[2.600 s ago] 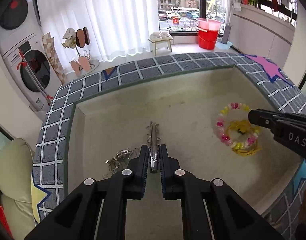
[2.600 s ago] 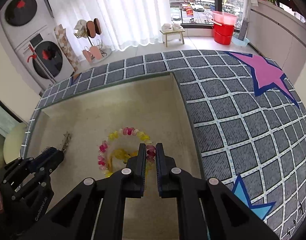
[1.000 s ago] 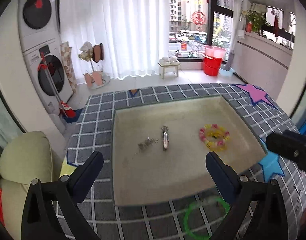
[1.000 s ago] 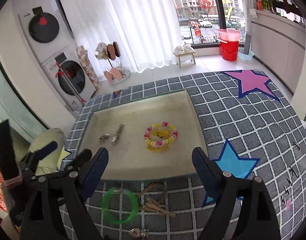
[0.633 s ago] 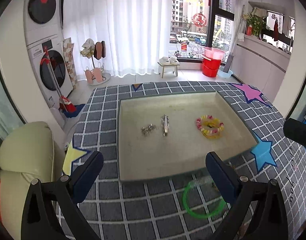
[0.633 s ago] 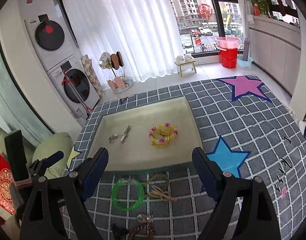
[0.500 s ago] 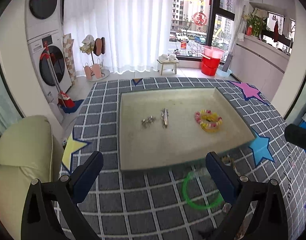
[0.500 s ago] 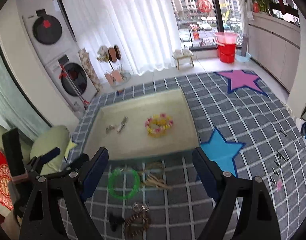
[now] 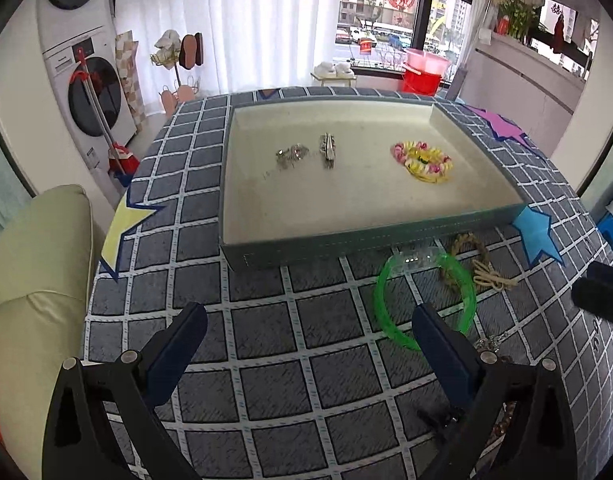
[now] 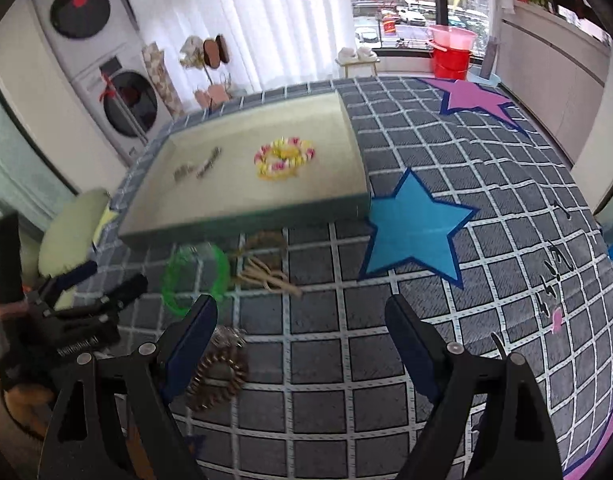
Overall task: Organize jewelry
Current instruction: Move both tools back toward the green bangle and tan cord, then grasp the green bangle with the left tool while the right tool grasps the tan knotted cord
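Both tools have pulled back out of the tray point(image 9: 386, 236) and now hang over the checked cloth on the near side of it. A few seconds ago the left tool point(image 9: 306, 336) was closed on the silver clip point(image 9: 327, 146) and the right tool point(image 10: 302, 320) was closed at the flower bracelet point(image 9: 422, 159). Now both stand wide open and hold nothing. The clip lies in the middle of the tray, with a small silver chain point(image 9: 291, 154) just left of it, and the flower bracelet lies well apart to the right. Those three pieces look placed.

What is left lies outside the tray, on the cloth near its front wall. A green bangle point(image 9: 426, 296) lies close to that wall, with a straw-coloured rope bracelet point(image 9: 476, 262) just right of it. In the right wrist view a brown bead bracelet point(image 10: 218, 372) sits nearer still, beside the right tool's left finger, and a small silvery piece point(image 10: 226, 338) lies just beyond it.

Both tools are tilted down toward this group, so the next pick seems to be starting. The green bangle lies just ahead of the left tool's right finger, and the bead bracelet is closest to the right tool. Which piece each tool is going for I cannot tell. The right wrist view is blurred, so the small silvery piece is hard to identify.
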{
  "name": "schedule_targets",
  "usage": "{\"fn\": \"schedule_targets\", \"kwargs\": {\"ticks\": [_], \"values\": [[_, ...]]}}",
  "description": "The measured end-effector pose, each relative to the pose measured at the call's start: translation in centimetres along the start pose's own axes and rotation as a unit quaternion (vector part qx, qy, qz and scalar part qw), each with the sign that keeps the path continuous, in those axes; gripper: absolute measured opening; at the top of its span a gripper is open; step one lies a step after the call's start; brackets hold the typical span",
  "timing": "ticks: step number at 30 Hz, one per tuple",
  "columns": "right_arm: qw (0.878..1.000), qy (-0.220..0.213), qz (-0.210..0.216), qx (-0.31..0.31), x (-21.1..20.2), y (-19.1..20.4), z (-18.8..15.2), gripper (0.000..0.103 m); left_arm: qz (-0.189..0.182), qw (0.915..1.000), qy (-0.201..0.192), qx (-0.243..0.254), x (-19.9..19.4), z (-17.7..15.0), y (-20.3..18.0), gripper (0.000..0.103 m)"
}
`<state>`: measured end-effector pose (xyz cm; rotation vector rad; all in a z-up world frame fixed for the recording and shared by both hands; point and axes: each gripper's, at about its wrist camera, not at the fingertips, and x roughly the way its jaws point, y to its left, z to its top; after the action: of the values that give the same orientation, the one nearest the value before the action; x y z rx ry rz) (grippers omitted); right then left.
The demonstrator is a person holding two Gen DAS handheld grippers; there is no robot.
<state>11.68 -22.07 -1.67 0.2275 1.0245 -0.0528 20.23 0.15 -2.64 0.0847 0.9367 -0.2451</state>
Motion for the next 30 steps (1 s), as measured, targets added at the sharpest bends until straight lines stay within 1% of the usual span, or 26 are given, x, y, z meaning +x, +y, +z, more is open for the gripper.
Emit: {"fn": "schedule_targets", "kwargs": {"ticks": [3, 7, 18, 21, 22, 24, 25, 26, 28, 29, 30], "values": [[1.0, 0.01, -0.006, -0.028, 1.0, 0.1, -0.1, 0.088, -0.003, 1.0, 0.006, -0.003, 0.3, 0.1, -0.1, 0.103], [0.997, 0.019, -0.017, -0.075, 2.4, 0.5, 0.0, 0.088, -0.019, 0.9996, 0.02, -0.009, 1.0, 0.1, -0.1, 0.103], [0.99, 0.043, 0.015, -0.132, 5.8, 1.3, 0.8, 0.087, -0.028, 0.9991, 0.032, 0.004, 2.3, 0.6, -1.2, 0.103], [0.987, 0.052, 0.024, -0.149, 6.5, 1.7, 1.0, 0.08, -0.027, 0.9991, 0.033, 0.008, 2.6, 0.8, -1.4, 0.103], [0.986, 0.056, 0.022, -0.153, 6.7, 1.8, 1.0, 0.075, -0.026, 0.999, 0.034, 0.008, 2.8, 0.9, -1.4, 0.103], [0.985, 0.052, 0.015, -0.165, 6.8, 2.0, 0.9, 0.072, -0.028, 0.999, 0.036, 0.007, 2.9, 0.9, -1.5, 0.103], [0.984, 0.051, 0.013, -0.169, 6.8, 2.2, 0.9, 0.069, -0.028, 0.9989, 0.036, 0.009, 3.0, 0.9, -1.6, 0.103], [0.983, 0.05, 0.013, -0.174, 6.7, 2.3, 0.9, 0.063, -0.028, 0.9989, 0.037, 0.011, 3.1, 0.9, -1.7, 0.099], [0.981, 0.05, 0.009, -0.186, 6.8, 2.8, 0.9, 0.058, -0.027, 0.9984, 0.047, 0.016, 3.5, 0.9, -1.9, 0.099], [0.98, 0.05, 0.01, -0.194, 6.7, 3.0, 0.8, 0.053, -0.027, 0.9984, 0.047, 0.016, 3.6, 0.9, -2.0, 0.099], [0.979, 0.05, 0.012, -0.197, 6.7, 3.1, 0.8, 0.05, -0.026, 0.9984, 0.047, 0.017, 3.7, 0.9, -2.1, 0.098]]}}
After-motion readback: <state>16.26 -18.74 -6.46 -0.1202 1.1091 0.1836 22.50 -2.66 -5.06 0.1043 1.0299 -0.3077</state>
